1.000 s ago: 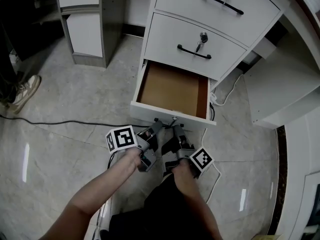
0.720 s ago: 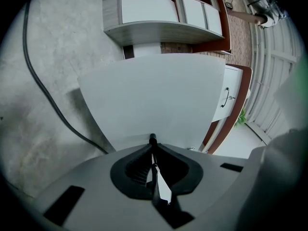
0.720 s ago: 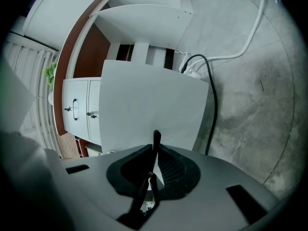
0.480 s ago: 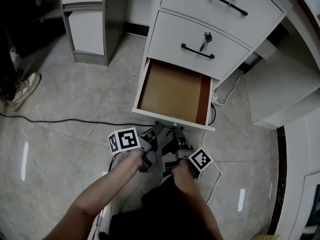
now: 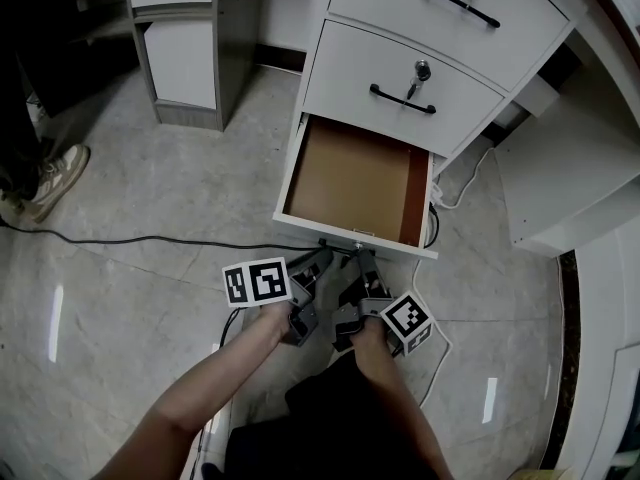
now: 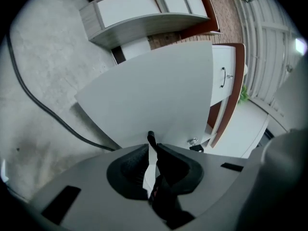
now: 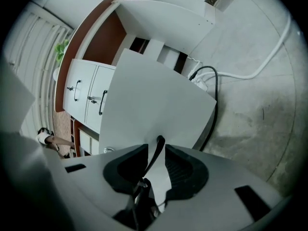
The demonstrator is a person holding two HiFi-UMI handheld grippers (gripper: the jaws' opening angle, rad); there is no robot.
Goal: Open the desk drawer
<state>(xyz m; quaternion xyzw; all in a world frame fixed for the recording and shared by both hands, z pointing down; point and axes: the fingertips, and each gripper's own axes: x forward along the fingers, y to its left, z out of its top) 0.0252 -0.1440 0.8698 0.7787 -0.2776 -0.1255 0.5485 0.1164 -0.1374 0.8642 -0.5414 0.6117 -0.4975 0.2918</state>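
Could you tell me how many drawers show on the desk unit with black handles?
3: the top drawer and the middle drawer, both closed, and the bottom drawer, pulled open. Others may lie beyond the picture's top edge.

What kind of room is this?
Probably an office or study. There is a white desk with keys in its drawer locks, its bottom drawer pulled open, and a black cable trailing across the tiled floor.

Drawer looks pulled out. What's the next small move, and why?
Probably open the left gripper and back both off: the drawer stands well out, the right gripper's jaws have just been opening, handle loose between them, while the left pinches it.
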